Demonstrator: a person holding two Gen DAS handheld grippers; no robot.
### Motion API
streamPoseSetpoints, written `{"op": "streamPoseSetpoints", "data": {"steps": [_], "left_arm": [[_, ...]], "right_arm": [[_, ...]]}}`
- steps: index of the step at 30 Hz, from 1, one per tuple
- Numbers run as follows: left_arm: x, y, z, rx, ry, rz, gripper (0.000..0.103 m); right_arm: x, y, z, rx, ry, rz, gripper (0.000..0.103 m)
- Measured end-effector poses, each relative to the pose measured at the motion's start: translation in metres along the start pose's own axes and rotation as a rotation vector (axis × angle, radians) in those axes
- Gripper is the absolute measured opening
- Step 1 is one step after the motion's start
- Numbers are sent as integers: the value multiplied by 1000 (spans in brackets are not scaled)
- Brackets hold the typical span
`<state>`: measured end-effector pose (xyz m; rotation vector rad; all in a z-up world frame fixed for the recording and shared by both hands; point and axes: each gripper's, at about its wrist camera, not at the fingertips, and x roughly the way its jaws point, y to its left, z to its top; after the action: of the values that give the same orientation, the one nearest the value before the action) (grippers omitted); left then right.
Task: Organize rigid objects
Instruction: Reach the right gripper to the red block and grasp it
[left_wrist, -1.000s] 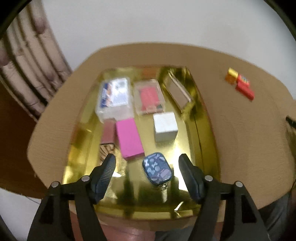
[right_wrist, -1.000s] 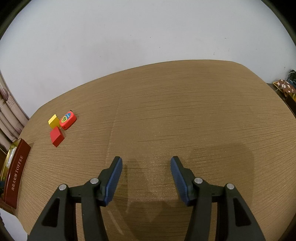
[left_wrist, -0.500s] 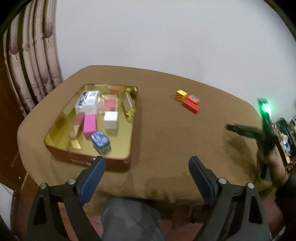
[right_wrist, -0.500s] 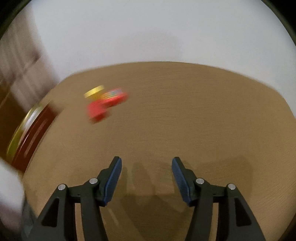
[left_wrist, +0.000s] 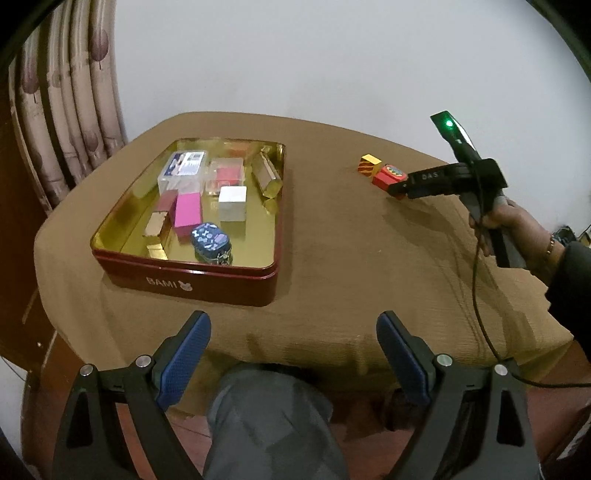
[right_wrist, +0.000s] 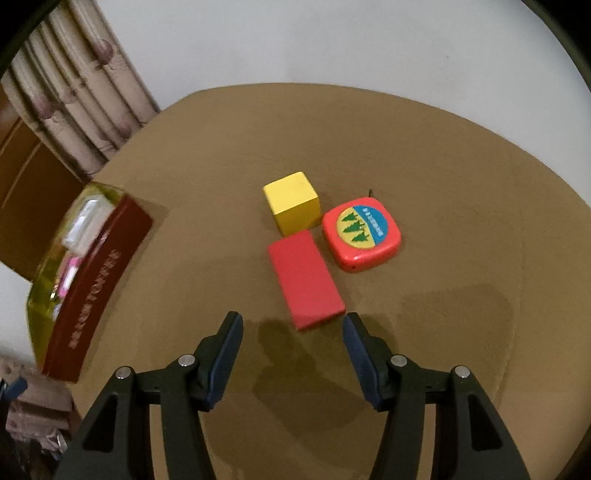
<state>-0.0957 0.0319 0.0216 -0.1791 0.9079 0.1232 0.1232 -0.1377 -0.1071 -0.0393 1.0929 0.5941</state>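
A red block (right_wrist: 304, 278), a yellow cube (right_wrist: 293, 203) and a red rounded case with a tree emblem (right_wrist: 361, 233) lie together on the brown table. My right gripper (right_wrist: 292, 328) is open, just short of the red block; it shows in the left wrist view (left_wrist: 402, 188) beside the three pieces (left_wrist: 384, 172). A red tin with a gold inside (left_wrist: 192, 275) holds several small boxes and a blue patterned case (left_wrist: 211, 240). My left gripper (left_wrist: 293, 338) is open and empty, pulled back past the table's near edge.
The tin also shows at the left in the right wrist view (right_wrist: 96, 288). A curtain (left_wrist: 62, 110) hangs at the far left. The person's knee (left_wrist: 273, 417) is below the table edge. A cable (left_wrist: 480, 306) trails from the right gripper.
My left gripper pulled back from over the tin to beyond the table's near edge. My right gripper swung left and came up to the red block, yellow cube and red case.
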Motion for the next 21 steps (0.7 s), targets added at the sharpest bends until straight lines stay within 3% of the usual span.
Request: {"op": "streamPoseSetpoints", "data": {"steps": [12, 21], "left_arm": [[19, 11, -10, -15, 92, -58, 89], [19, 15, -10, -42, 117, -75, 89]], "right_arm": [[24, 21, 29, -101, 47, -49, 57], [29, 54, 38, -381, 104, -151, 57]]}}
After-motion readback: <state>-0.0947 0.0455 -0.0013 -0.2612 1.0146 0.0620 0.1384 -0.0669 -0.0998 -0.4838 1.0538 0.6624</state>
